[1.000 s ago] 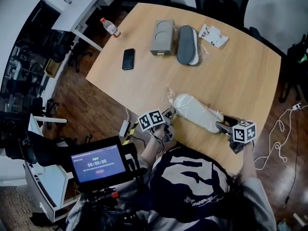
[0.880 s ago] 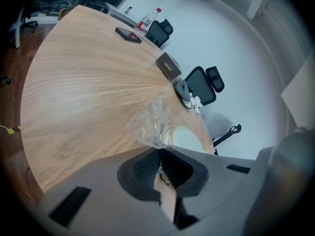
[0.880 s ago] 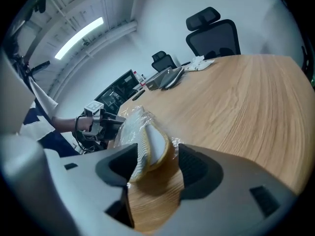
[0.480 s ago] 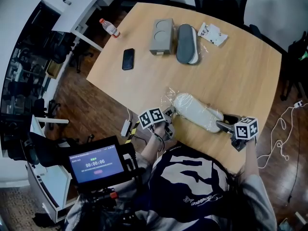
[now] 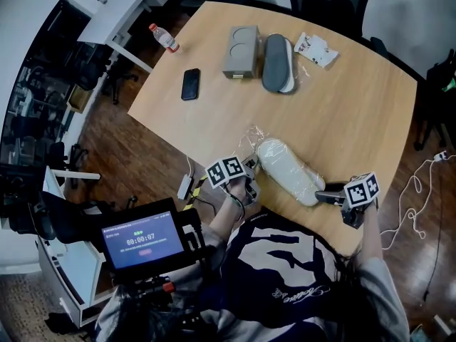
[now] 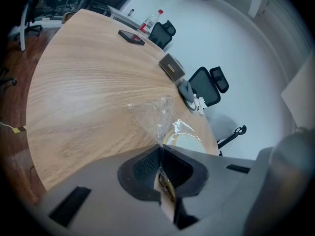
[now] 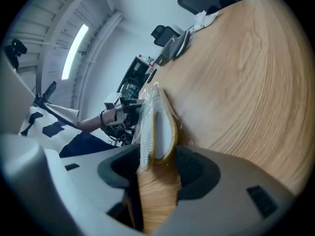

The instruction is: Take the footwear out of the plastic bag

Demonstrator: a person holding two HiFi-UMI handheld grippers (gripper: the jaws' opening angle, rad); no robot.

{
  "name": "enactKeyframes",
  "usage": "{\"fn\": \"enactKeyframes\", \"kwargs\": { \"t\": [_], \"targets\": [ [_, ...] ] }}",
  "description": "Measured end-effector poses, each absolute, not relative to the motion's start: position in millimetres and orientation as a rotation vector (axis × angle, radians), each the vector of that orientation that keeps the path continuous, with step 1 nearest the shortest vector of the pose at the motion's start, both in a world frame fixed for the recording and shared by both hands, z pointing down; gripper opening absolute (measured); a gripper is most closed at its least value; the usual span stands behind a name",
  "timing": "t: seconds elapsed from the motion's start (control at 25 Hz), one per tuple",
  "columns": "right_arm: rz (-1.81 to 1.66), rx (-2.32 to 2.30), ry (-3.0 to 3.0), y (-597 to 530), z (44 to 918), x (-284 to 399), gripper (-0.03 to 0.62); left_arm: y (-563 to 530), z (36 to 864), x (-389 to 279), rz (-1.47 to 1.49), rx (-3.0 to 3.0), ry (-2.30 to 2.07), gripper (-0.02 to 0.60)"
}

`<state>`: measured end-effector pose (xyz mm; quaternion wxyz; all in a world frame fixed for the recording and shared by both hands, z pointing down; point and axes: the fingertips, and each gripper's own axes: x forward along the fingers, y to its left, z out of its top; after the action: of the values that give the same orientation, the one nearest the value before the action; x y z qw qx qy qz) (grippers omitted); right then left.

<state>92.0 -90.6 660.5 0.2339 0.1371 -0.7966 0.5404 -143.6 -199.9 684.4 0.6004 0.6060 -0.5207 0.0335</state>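
Note:
A pair of white slippers in a clear plastic bag lies near the table's front edge. My left gripper is at the left end, shut on a twist of the bag's film. The slipper shows just past that twist. My right gripper is at the right end. Its jaws have just been closing, and the bagged slippers' end stands edge-on between the pads. The pads flank it closely without visibly squeezing it.
At the far side of the table lie a grey slipper, a grey box, a black phone, a water bottle and a white packet. Office chairs stand behind. The table's front edge runs just beneath both grippers.
My right gripper has moved left onto the slippers' right end, and its jaws have narrowed around it. The left gripper has stayed where it was, shut on the bag.

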Motion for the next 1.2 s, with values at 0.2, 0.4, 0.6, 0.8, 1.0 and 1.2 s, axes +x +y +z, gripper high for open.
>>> {"fn": "enactKeyframes", "kwargs": {
  "t": [0.2,0.4,0.6,0.8,1.0,1.2],
  "targets": [
    [1.478,0.420,-2.234,-97.3,659.3,84.0,0.157,-200.8,685.0,-145.5,0.076,1.393,-1.230,0.008],
    [1.709,0.355,-2.276,-92.8,652.9,55.4,0.117,-203.0,687.2,-144.7,0.083,1.394,-1.241,0.006],
    [1.682,0.360,-2.250,-86.1,657.6,38.3,0.094,-204.9,690.6,-147.8,0.043,1.369,-1.234,0.006],
    [1.759,0.425,-2.266,-86.0,639.1,43.1,0.072,-203.9,686.5,-154.2,-0.057,1.357,-1.210,0.006],
    [1.711,0.479,-2.298,-85.0,624.7,60.7,0.071,-204.7,682.4,-165.5,-0.153,1.333,-1.225,0.006],
    [1.695,0.596,-2.305,-84.0,611.6,74.1,0.071,-210.5,675.2,-151.6,-0.089,1.448,-1.198,0.006]
  ]
}}
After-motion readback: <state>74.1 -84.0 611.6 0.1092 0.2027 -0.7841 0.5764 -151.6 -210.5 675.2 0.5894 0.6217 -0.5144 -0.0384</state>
